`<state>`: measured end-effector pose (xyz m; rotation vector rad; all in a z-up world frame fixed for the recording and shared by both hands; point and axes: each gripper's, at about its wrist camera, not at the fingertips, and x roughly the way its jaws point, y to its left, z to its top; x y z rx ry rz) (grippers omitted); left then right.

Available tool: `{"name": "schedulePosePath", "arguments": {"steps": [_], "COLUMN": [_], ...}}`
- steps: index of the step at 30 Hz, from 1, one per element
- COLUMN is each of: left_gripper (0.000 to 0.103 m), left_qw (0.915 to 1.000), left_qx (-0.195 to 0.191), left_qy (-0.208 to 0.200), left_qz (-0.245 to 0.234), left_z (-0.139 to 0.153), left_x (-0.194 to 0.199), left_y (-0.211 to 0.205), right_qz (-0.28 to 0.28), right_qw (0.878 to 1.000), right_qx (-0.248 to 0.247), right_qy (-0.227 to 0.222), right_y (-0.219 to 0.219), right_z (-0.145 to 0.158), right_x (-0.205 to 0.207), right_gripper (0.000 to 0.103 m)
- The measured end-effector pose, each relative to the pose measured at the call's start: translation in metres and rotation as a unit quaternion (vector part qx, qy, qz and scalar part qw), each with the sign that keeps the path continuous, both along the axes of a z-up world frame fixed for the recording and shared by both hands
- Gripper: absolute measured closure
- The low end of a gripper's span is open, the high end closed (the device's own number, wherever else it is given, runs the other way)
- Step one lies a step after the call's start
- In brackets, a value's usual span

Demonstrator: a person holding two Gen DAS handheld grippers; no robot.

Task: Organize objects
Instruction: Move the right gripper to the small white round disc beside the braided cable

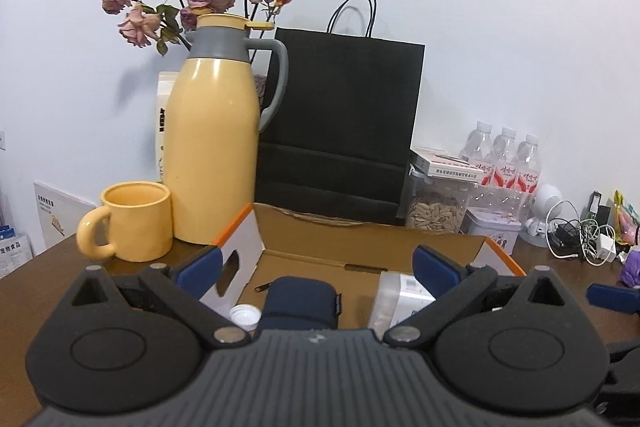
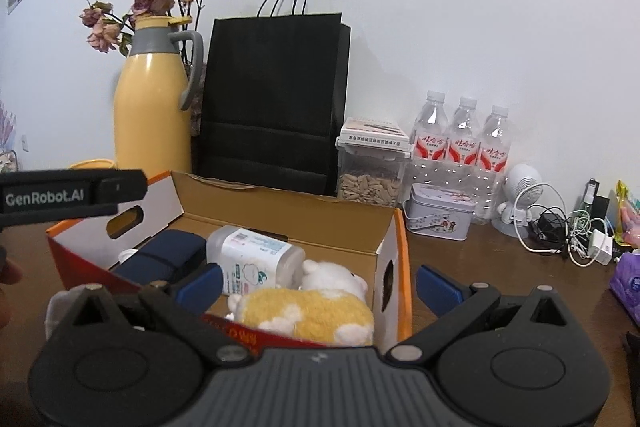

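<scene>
An open cardboard box (image 2: 394, 255) with orange edges stands on the brown table; it also shows in the left wrist view (image 1: 360, 241). It holds a dark blue pouch (image 1: 300, 303) (image 2: 160, 259), a clear plastic bottle (image 2: 256, 259) (image 1: 396, 297) lying on its side, a small white cap (image 1: 245, 315) and a yellow and white plush toy (image 2: 312, 307). My left gripper (image 1: 318, 267) is open and empty, its fingers wide apart above the box. My right gripper (image 2: 320, 283) is open and empty above the box's right end, over the plush toy.
A yellow mug (image 1: 132, 221) and yellow thermos jug (image 1: 216, 147) stand left of the box. A black paper bag (image 1: 340, 123), a jar of seeds (image 2: 370, 171), three water bottles (image 2: 460, 143), a tin (image 2: 438, 215) and tangled cables (image 2: 576, 235) line the back and right.
</scene>
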<state>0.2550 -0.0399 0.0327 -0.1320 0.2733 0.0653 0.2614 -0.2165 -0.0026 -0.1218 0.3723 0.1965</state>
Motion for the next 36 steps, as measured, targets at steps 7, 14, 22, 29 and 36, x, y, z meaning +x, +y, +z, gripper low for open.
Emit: {"name": "schedulePosePath", "arguments": {"steps": [7, 14, 22, 29, 36], "left_gripper": [0.000, 0.000, 0.000, 0.000, 0.000], "left_qw": [1.0000, 0.9999, 0.9983, 0.9972, 0.9969], "left_qx": [-0.003, 0.006, 0.015, 0.003, -0.007], "left_qy": [-0.005, 0.013, 0.054, 0.074, 0.079], "left_qz": [0.002, -0.009, -0.015, -0.010, -0.007], "left_z": [-0.005, -0.019, -0.038, -0.046, -0.046], "left_x": [-0.032, -0.060, -0.078, -0.083, -0.084], "left_y": [0.014, 0.018, 0.025, 0.035, 0.039], "right_qz": [0.005, 0.014, 0.020, 0.017, -0.012], "right_qw": [1.000, 1.000, 1.000, 0.999, 0.995], "right_qx": [0.014, 0.012, 0.022, 0.034, 0.082], "right_qy": [-0.018, -0.014, 0.009, 0.039, 0.054], "right_y": [-0.014, -0.019, -0.028, -0.029, -0.047], "right_z": [-0.004, -0.015, -0.032, -0.039, -0.040], "right_x": [-0.040, -0.076, -0.105, -0.103, -0.100], "right_gripper": [0.000, 0.000, 0.000, 0.000, 0.028]}}
